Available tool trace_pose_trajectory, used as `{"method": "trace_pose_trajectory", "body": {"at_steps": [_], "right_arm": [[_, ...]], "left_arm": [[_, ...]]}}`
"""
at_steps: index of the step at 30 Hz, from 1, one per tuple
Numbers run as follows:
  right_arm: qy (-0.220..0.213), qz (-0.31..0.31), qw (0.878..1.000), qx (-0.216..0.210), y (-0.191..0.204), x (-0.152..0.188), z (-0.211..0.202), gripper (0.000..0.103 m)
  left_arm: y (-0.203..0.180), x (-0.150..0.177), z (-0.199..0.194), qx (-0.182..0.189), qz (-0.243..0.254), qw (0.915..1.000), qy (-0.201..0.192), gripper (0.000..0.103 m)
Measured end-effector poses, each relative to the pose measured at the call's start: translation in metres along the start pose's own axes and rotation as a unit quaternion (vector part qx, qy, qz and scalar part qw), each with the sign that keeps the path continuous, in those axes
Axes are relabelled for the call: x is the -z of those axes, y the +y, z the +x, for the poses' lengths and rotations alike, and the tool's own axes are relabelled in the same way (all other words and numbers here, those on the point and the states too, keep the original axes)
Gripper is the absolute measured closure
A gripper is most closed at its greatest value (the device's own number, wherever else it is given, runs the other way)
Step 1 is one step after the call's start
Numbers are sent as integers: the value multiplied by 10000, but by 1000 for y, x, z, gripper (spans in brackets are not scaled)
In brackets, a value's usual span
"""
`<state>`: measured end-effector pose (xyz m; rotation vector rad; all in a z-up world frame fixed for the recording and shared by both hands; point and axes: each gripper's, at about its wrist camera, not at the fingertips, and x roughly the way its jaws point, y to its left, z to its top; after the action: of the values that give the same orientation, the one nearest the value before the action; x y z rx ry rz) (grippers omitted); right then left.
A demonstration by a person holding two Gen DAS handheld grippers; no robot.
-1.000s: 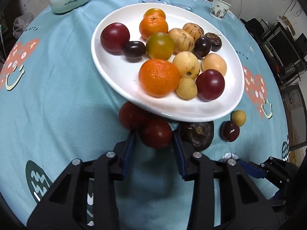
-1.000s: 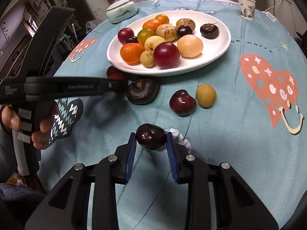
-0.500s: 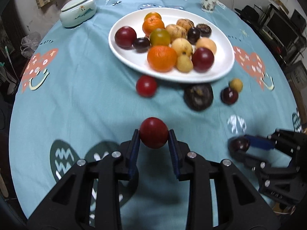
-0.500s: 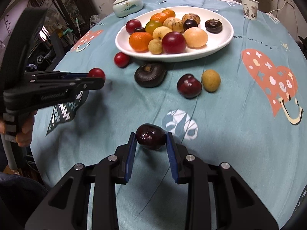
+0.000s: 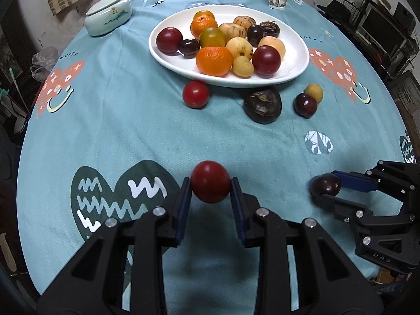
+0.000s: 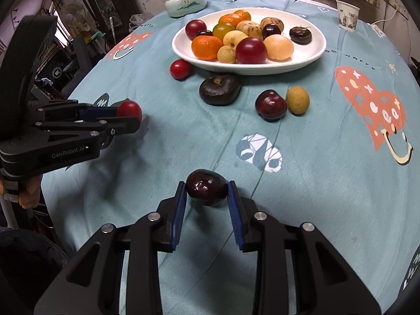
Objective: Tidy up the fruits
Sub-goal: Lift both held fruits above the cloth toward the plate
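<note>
My left gripper (image 5: 210,185) clamps a round red tomato (image 5: 210,181), my right gripper (image 6: 206,189) a glossy dark plum (image 6: 206,187), both near the table's front edge; four loose fruits remain beside the laden white oval plate (image 5: 299,52)

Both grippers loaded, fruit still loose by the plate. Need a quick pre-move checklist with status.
1. Left gripper shut on the red tomato: ok.
2. Right gripper shut on the dark plum: ok.
3. Both held fruits clear of the tablecloth: cannot tell; each hangs close over it.
4. Free room on the white plate: ok, bare patches at its front left and right side.
5. Grippers apart from each other: ok, a clear gap shows.
6. Loose fruit all on the plate: not ok; a second tomato, a large dark fruit, a small plum and a yellow fruit lie beside it.
</note>
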<state>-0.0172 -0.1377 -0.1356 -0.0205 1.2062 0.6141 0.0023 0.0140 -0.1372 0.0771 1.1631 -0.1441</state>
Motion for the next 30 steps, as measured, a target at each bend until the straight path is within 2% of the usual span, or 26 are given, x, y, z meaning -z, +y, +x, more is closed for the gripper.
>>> {"method": "trace_pose_trajectory", "body": {"at_steps": [13, 30], "right_arm": [[19, -22, 10000, -1, 4, 4, 1, 71], [47, -6, 10000, -57, 2, 7, 3, 71]], "left_arm": [[-6, -3, -8, -29, 121, 9998, -161, 73], [-9, -6, -7, -22, 177, 9997, -147, 73]]}}
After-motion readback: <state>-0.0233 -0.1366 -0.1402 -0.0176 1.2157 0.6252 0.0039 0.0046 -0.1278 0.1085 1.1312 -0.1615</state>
